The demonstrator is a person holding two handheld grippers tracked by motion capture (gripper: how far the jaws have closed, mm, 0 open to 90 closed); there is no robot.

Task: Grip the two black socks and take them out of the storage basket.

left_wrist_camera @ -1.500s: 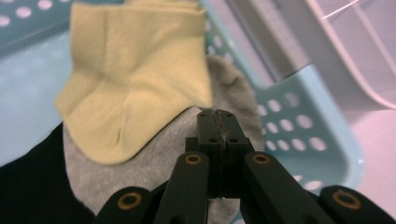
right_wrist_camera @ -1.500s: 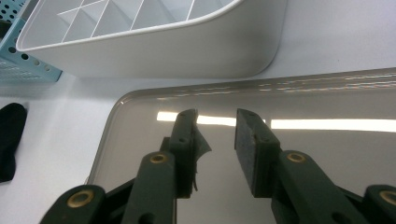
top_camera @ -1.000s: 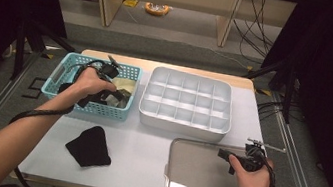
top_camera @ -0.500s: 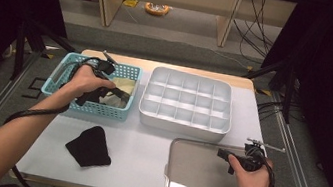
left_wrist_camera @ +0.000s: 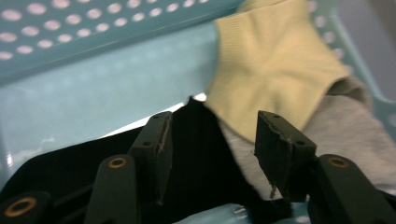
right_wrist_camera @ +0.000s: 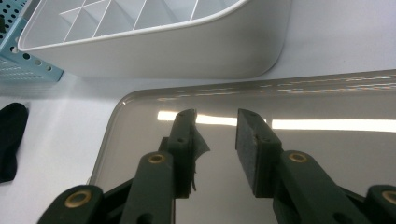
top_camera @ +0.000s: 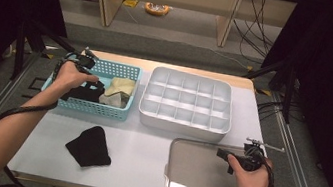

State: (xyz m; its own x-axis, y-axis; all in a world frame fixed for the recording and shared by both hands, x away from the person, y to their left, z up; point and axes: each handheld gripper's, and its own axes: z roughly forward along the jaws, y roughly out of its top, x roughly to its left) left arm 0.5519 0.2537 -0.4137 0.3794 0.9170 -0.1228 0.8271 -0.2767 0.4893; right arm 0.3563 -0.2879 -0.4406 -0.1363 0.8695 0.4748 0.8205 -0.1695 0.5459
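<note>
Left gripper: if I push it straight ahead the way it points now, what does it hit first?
Most likely the black cloth lying between the open jaws of the left gripper in the teal basket; the yellow cloth sits just beyond. Depth is hard to judge.

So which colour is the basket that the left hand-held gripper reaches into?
Light turquoise basket, with round holes in its walls; it shows best in the left gripper view.
</note>
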